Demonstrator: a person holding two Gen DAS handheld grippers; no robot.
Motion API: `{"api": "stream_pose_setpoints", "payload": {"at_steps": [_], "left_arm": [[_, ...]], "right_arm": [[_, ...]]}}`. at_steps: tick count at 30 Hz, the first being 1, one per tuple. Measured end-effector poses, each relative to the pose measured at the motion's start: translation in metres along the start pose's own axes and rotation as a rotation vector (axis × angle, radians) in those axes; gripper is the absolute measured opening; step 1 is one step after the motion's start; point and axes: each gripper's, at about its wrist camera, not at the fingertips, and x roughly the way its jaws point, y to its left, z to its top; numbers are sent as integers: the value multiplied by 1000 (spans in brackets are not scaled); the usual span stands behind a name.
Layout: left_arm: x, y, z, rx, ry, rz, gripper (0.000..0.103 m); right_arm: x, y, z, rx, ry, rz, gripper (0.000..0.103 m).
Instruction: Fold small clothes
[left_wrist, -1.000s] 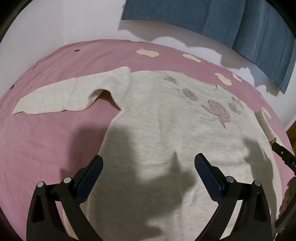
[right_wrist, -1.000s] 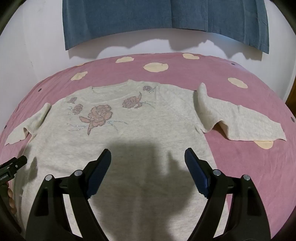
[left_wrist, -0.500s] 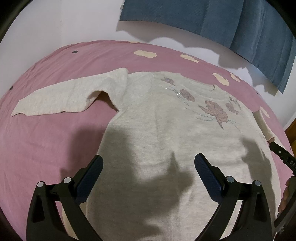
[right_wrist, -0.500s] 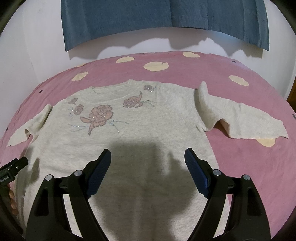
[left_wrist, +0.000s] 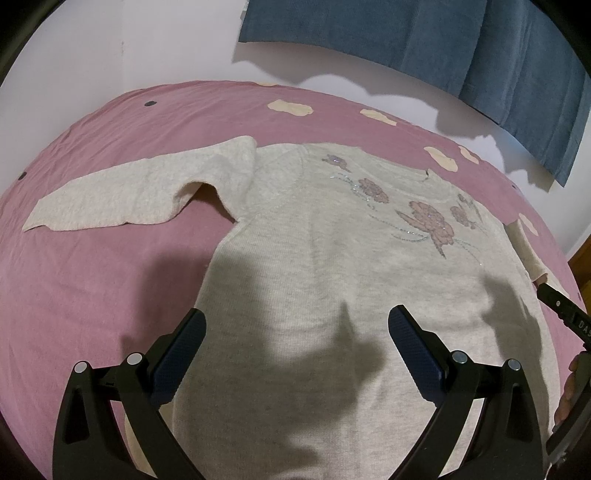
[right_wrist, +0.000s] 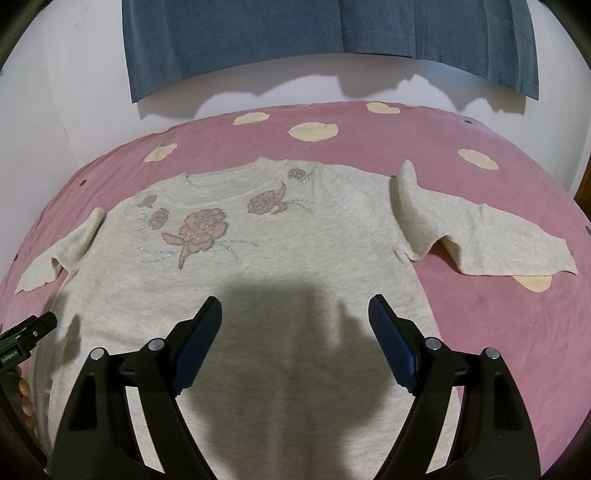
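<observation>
Both tongs, left (left_wrist: 295, 343) and right (right_wrist: 295, 332), hang released over sweater (right_wrist: 258, 295); lettering unreadable.

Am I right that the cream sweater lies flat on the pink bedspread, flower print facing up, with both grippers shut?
Not quite: both grippers are open. The left gripper and right gripper hover with jaws spread wide, as each wrist view shows. The sweater does lie flat on the pink bedspread, flower print up.

The left gripper (left_wrist: 295, 332) hovered with its jaws spread wide, gripping nothing. The right gripper (right_wrist: 295, 325) hovered likewise, jaws wide apart and empty. Both pointed forward, their 2 fingers tilted slightly downward.
</observation>
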Motion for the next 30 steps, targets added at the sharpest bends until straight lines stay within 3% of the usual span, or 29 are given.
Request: {"api": "stream_pose_setpoints", "payload": {"at_steps": [22,30], "left_arm": [[1,-1,0,-7,12,-9,98],[8,17,5,-52,14,-4,98]], "right_arm": [[0,-1,1,4,-2,4,81],[2,-13,7,53,10,41,81]]}}
